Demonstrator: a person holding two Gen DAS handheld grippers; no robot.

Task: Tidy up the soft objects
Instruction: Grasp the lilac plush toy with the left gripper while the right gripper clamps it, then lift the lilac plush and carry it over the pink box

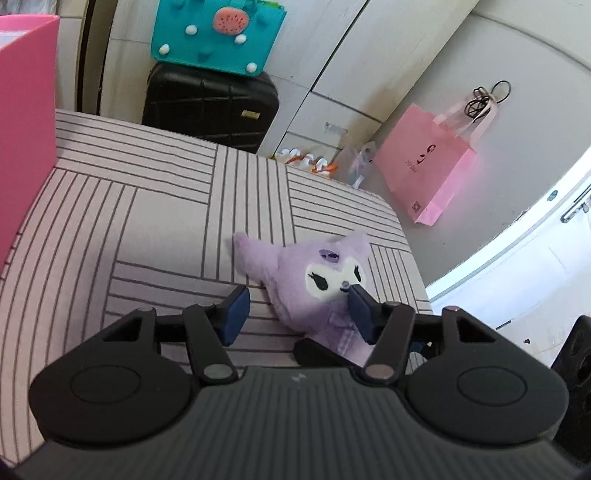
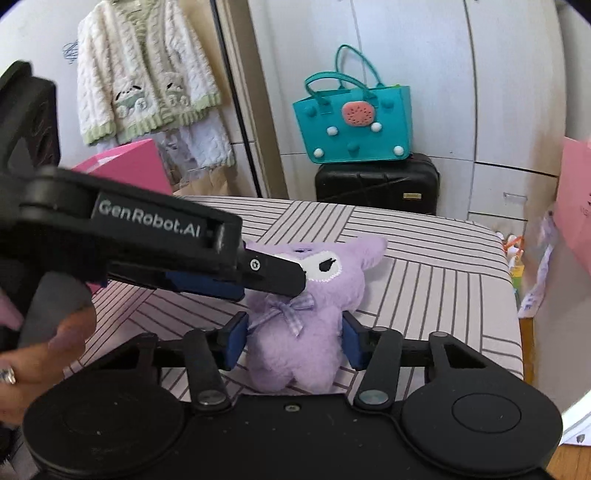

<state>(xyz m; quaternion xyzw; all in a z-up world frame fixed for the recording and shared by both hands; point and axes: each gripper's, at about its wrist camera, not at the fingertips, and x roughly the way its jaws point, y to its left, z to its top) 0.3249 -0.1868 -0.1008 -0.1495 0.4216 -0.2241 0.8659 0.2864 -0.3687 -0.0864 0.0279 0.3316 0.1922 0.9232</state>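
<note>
A purple plush toy (image 1: 317, 291) with a white face and a checked bow lies on the striped padded surface (image 1: 147, 206), near its right edge. My left gripper (image 1: 297, 314) stands open around it. The right pad (image 1: 360, 314) touches the face and the left pad (image 1: 234, 314) is off to the side. In the right wrist view the plush toy (image 2: 299, 339) has its body between both blue pads of my right gripper (image 2: 294, 343), which is shut on it. The left gripper (image 2: 271, 290) reaches in from the left, one finger across the toy's face.
A pink box (image 1: 26, 129) stands at the surface's left edge. Behind are a black suitcase (image 1: 210, 107) with a teal bag (image 1: 218, 33) on top, and a pink paper bag (image 1: 428, 166) hanging at the right. A cream cardigan (image 2: 147, 74) hangs at the back left. A hand (image 2: 44, 354) holds the left gripper.
</note>
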